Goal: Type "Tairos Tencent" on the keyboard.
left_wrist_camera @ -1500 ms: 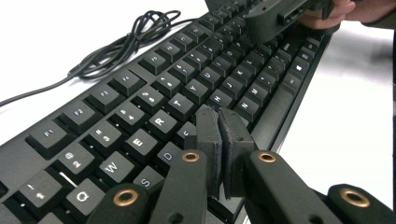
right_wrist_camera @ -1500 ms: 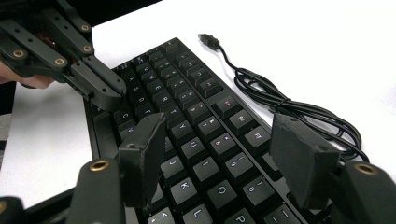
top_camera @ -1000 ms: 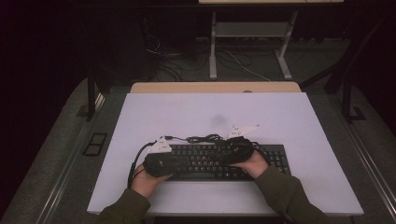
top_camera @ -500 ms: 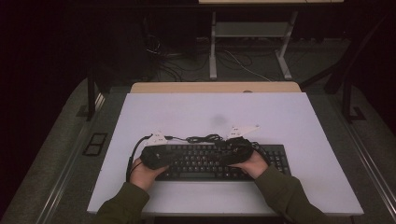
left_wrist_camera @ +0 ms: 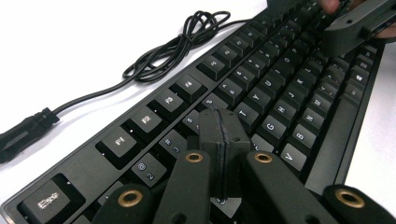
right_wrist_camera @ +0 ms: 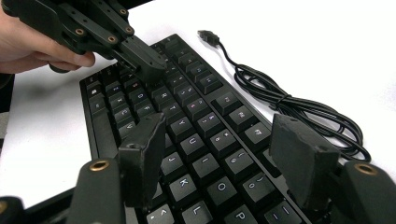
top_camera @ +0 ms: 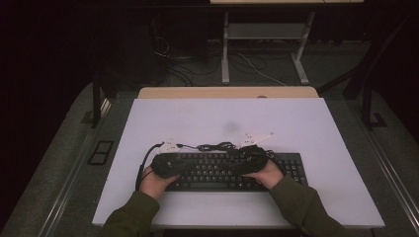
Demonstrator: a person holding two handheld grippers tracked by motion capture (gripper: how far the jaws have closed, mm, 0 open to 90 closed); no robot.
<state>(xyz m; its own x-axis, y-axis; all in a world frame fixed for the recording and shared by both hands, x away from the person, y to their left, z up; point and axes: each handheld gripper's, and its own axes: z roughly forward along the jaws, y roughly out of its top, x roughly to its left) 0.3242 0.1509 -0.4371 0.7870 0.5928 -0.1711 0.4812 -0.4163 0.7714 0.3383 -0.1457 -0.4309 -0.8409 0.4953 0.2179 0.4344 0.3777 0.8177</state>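
A black keyboard lies near the front of the white table, its coiled cable just behind it. My left gripper is over the keyboard's left end. In the left gripper view its jaws are shut flat together with nothing between them, tips just above the number and letter rows. My right gripper hovers over the keyboard's right half. In the right gripper view it stands open, jaws wide apart above the keys, gripping nothing. The left gripper shows there at top left.
The cable ends in a USB plug lying loose on the table. A wooden strip borders the table's far edge. Beyond it on the dark floor stand a metal frame and loose wires.
The left hand has shifted slightly toward the far side over the keyboard's left end. The right hand and the keyboard have stayed in place.
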